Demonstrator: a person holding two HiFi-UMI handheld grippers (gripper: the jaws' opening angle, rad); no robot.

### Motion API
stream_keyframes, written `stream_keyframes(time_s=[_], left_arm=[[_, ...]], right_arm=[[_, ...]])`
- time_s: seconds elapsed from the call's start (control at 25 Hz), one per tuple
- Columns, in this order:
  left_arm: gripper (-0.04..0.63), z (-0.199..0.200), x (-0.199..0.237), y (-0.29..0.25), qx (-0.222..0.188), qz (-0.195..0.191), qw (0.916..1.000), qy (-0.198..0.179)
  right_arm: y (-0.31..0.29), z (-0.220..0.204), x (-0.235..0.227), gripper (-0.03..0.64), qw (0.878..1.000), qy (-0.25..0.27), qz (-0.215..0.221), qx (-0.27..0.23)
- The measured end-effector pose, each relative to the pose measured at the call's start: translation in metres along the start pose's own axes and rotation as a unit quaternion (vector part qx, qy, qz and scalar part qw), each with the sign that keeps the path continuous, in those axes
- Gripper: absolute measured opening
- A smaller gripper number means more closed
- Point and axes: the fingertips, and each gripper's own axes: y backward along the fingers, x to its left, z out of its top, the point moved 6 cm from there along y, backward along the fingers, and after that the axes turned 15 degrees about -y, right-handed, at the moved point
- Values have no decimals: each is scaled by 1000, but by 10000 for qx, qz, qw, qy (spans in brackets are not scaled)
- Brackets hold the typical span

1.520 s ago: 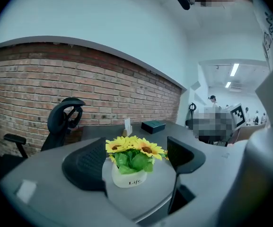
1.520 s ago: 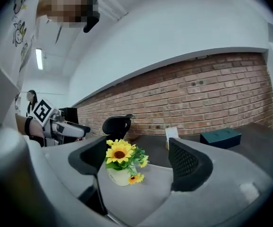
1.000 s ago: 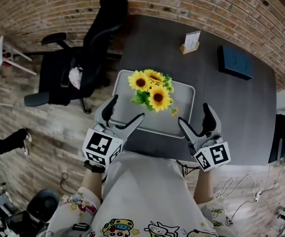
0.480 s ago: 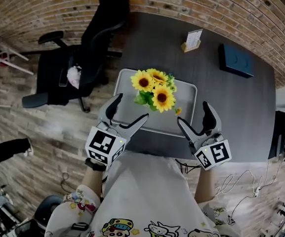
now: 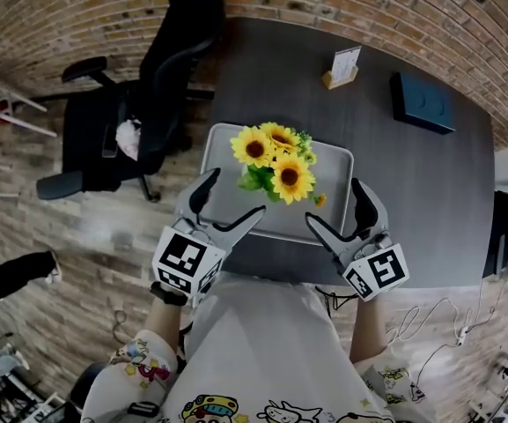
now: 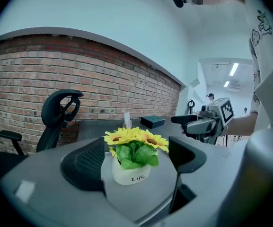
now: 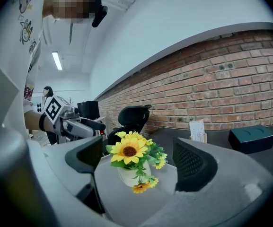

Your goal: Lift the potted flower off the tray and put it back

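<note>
A potted flower, yellow sunflowers in a white pot, stands on a grey tray on the dark table. My left gripper is open at the tray's near left corner, short of the pot. My right gripper is open at the tray's near right edge. Both gripper views frame the potted flower between wide jaws with a gap on every side. Nothing is held.
A black office chair stands left of the table. On the far side of the table sit a small card stand and a dark box. A brick wall runs behind.
The right gripper has shifted left and forward toward the tray's near right edge. The left gripper has edged slightly forward. The flower has stayed on the tray.
</note>
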Motion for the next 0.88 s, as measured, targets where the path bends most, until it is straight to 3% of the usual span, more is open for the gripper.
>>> stream_keyframes(time_s=[0.48,0.88], left_arm=[[431,-29,-5,-16,137,-429,9986,-280],[431,-56,-8,-26,150,-762,9958,-485]], right_arm=[[-34,-34,2,486,9965,297,376,687],[-59,-63,-7,489,9947,122,491,896]])
